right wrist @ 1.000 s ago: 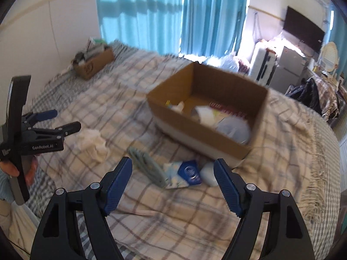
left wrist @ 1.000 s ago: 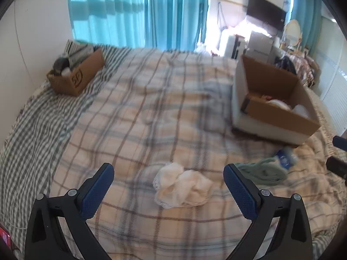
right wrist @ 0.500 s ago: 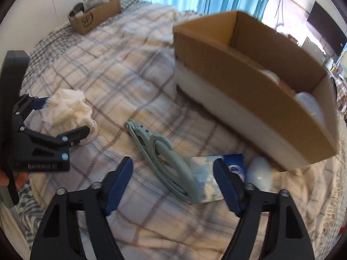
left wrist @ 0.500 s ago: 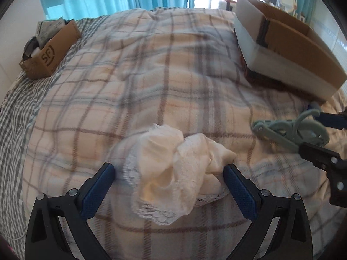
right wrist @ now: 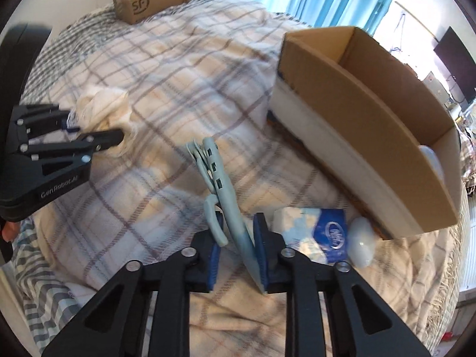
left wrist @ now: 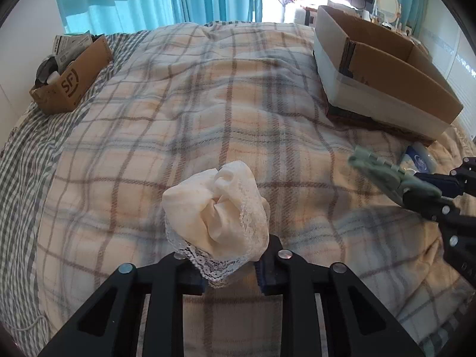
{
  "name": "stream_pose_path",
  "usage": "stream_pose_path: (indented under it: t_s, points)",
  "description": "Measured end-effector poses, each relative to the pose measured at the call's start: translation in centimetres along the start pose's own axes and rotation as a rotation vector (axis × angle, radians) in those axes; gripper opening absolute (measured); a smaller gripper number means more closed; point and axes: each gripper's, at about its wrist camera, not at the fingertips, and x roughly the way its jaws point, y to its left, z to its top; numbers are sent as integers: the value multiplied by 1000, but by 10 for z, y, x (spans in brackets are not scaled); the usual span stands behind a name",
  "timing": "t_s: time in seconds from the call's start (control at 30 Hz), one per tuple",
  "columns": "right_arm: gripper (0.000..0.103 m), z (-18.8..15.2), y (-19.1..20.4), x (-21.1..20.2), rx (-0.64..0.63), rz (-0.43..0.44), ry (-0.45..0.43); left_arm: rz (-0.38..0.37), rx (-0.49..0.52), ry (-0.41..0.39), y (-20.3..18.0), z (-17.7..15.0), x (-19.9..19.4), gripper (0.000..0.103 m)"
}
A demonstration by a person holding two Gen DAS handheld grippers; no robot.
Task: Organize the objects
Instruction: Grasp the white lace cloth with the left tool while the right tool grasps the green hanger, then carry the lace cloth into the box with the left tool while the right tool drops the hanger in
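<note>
My left gripper is shut on a cream lace-edged cloth and holds it just above the plaid bed cover; it also shows in the right wrist view. My right gripper is shut on a pale green folding plastic hanger, which sticks up and away from the jaws. The hanger also shows at the right of the left wrist view. A blue and white tissue pack and a small pale oval object lie beside the big box.
A large open cardboard box stands on the bed to the right; it also shows in the left wrist view. A small SF cardboard box with items sits at the far left edge. Teal curtains hang behind the bed.
Both grippers have closed: the left on the cream cloth, the right on the green hanger. Both objects now stand raised off the cover.
</note>
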Motion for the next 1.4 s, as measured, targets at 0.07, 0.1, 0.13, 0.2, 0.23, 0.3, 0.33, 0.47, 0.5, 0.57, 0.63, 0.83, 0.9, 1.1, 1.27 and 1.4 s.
stream_pose_path:
  t_s: [0.07, 0.1, 0.13, 0.2, 0.23, 0.3, 0.33, 0.47, 0.5, 0.57, 0.63, 0.83, 0.9, 1.1, 1.27, 1.4]
  points:
    - [14, -1, -3, -9, 11, -5, -11, -19, -44, 12, 4, 0, -4, 22]
    - [13, 0, -2, -12, 13, -4, -17, -11, -56, 16, 3, -1, -7, 22]
    - [13, 1, -1, -15, 12, -1, -25, -8, -60, 15, 0, -2, -10, 22]
    - [9, 1, 2, -24, 12, 9, -40, -36, -66, 8, -7, -5, -21, 22]
    - [9, 1, 2, -29, 14, 12, -50, -47, -71, 4, -10, -6, -25, 22]
    - [9, 1, 3, -44, 21, 13, -78, -65, -79, -7, -16, -7, -37, 22]
    - [9, 1, 3, -51, 27, 17, -94, -66, -79, -11, -19, -7, -43, 22]
    - [9, -3, -3, -88, 71, 45, -165, -62, -88, -33, -27, -4, -67, 22]
    - [9, -3, -3, -95, 76, 51, -178, -61, -95, -44, -28, -1, -76, 22]
    - [9, -5, -8, -113, 86, 57, -213, -55, -95, -65, -31, 5, -89, 22]
    - [9, -5, -15, -129, 96, 59, -244, -46, -85, -94, -36, 11, -106, 22]
    - [9, 1, -44, -180, 120, 56, -343, -54, -71, -175, -53, 40, -144, 22]
    - [9, 7, -56, -191, 111, 35, -361, -66, -61, -194, -58, 52, -151, 22]
    - [9, 21, -102, -215, 153, 13, -432, -82, -39, -245, -81, 99, -158, 22]
    - [9, 39, -138, -208, 192, 13, -454, -87, 2, -279, -107, 139, -146, 22]
    - [9, 57, -162, -190, 187, 3, -447, -106, 14, -298, -123, 168, -129, 22]
